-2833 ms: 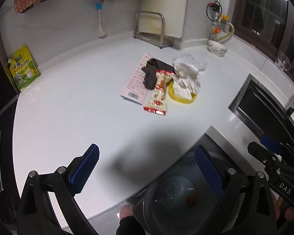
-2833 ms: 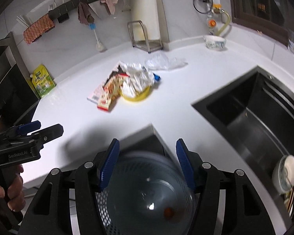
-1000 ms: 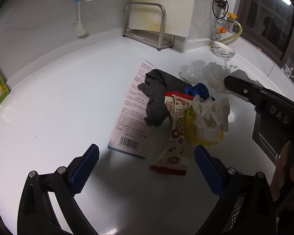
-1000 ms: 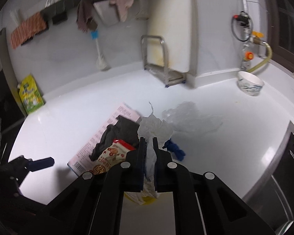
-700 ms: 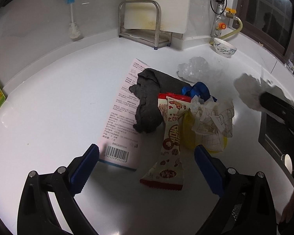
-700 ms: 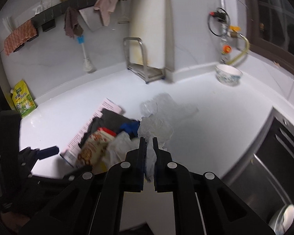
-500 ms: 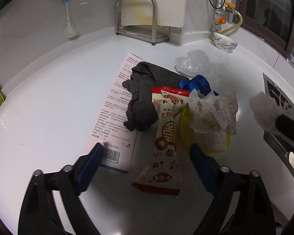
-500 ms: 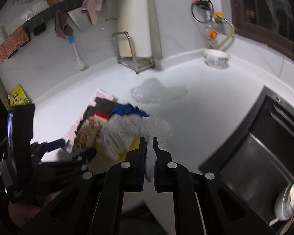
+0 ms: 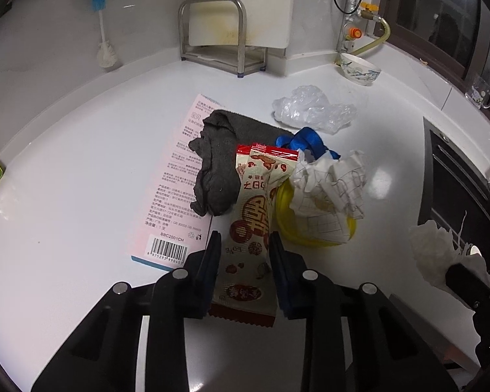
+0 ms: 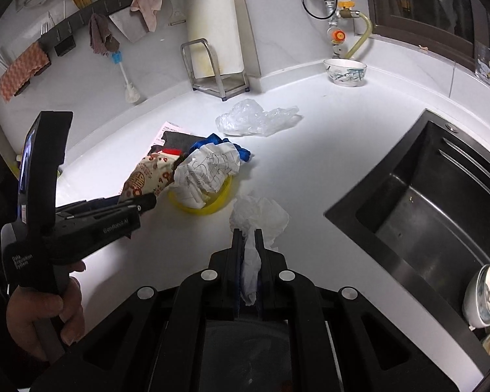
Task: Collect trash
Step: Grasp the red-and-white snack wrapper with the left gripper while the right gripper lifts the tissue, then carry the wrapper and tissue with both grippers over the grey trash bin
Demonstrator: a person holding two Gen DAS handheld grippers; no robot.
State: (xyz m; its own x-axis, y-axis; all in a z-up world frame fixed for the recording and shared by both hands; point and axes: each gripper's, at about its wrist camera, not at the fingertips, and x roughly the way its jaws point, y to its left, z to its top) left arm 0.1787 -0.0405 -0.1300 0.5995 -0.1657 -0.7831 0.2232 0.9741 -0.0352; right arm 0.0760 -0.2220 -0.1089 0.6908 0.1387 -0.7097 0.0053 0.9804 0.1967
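A trash pile lies on the white counter (image 9: 81, 179). It holds a red-and-white snack wrapper (image 9: 254, 202), a grey cloth (image 9: 219, 170), a pink leaflet (image 9: 176, 176), a blue scrap (image 9: 307, 140) and checked paper (image 9: 330, 189) in a yellow dish (image 9: 284, 225). My left gripper (image 9: 244, 240) is closing on the wrapper's near end, its pads touching both edges. In the right wrist view, the left gripper (image 10: 147, 201) sits at the pile. My right gripper (image 10: 248, 233) is shut on a crumpled white tissue (image 10: 261, 215), held off the pile near the sink, and the tissue (image 9: 437, 254) also shows in the left wrist view.
A clear plastic bag (image 9: 313, 111) lies beyond the pile. A patterned bowl (image 9: 359, 72) and a metal rack (image 9: 212, 32) stand at the back wall. The dark sink (image 10: 424, 196) opens on the right, with dishes (image 10: 483, 294) in it. A hand (image 10: 45, 313) holds the left gripper.
The left jaws went from wide open to closed around the snack wrapper as the gripper came in at the pile. The right gripper carried the white tissue off the pile toward the sink.
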